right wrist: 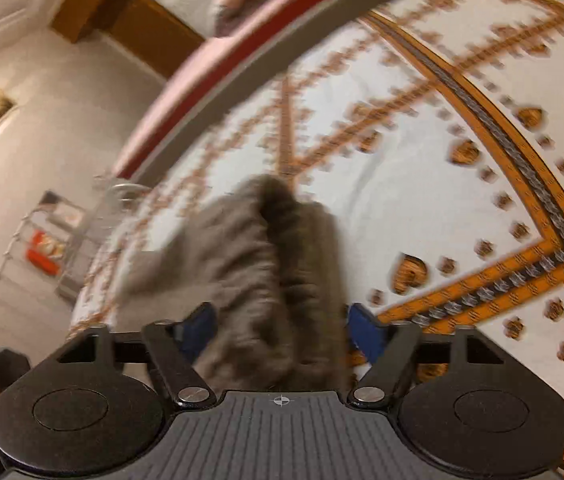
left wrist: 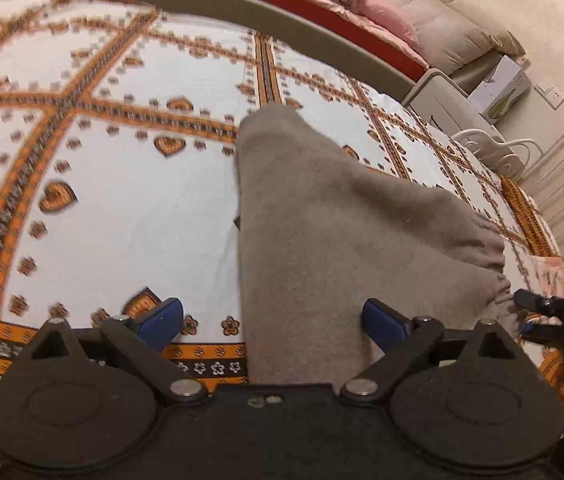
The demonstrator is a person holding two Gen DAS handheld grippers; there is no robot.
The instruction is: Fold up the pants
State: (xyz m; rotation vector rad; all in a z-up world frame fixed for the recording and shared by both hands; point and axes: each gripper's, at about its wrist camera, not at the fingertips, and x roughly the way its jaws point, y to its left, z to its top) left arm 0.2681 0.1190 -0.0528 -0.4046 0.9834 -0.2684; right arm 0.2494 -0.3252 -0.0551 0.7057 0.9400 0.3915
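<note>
On patterned bedspread (left wrist: 122, 200) — grey pants (left wrist: 321, 220), no legible writing; both hand-held grippers agape.

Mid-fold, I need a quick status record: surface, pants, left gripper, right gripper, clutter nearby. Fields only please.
surface: bed with white sheet, printed with orange bands and hearts
pants: grey pants lying on the sheet, bunched and partly doubled over
left gripper: left gripper wide open, cloth running between its blue pads, none clamped
right gripper: right gripper open, straddling a heap of the cloth; view motion-blurred
nearby: beige cushion and pink pillow past the far edge of the bed
</note>
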